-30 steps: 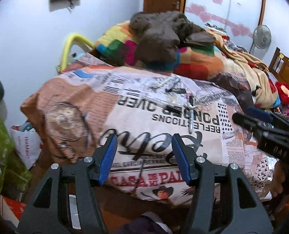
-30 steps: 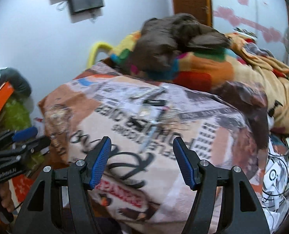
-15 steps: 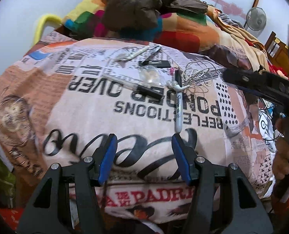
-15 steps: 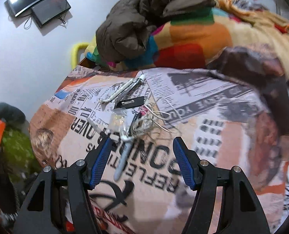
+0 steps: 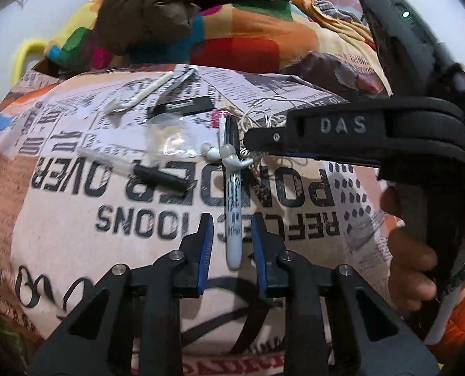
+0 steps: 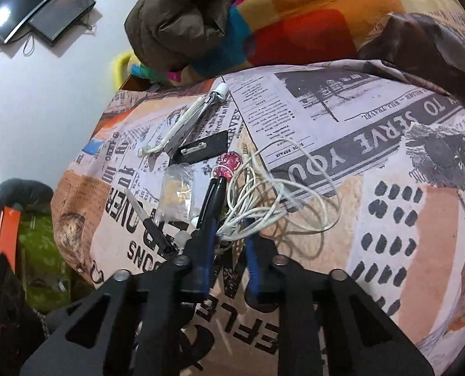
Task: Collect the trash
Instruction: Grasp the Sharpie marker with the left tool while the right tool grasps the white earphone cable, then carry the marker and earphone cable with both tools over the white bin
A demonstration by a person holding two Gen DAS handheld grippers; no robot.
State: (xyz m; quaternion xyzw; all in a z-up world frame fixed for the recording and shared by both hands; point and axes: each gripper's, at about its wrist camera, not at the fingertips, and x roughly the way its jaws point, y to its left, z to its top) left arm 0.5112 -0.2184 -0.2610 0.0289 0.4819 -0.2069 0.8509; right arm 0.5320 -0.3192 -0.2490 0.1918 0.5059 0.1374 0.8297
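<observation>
Small litter lies on a newspaper-print blanket (image 5: 75, 225). A white marker (image 5: 232, 206) lies lengthwise between the pads of my left gripper (image 5: 232, 235). Its jaws are closing, with a thin gap left on each side of the marker. White earbuds (image 5: 223, 153) lie across the marker's far end. My right gripper (image 6: 231, 235) is closing on the tangled white earphone cable (image 6: 279, 200), and strands are bunched between its pads. A black pen (image 6: 213, 194) with a pink top lies against its left finger. In the left wrist view the right gripper (image 5: 248, 139) reaches in from the right.
Nearby lie a clear plastic wrapper (image 6: 177, 191), a black card with a clip (image 6: 201, 148), a white ribbed stick (image 6: 182, 122) and a black-capped pen (image 5: 157, 177). A brown jacket (image 6: 182, 22) on a colourful quilt rises behind. A person's hand (image 5: 411, 257) holds the right gripper.
Both grippers came down and forward onto the pile of litter. Their jaws narrowed, the left around the marker and the right around the cable.
</observation>
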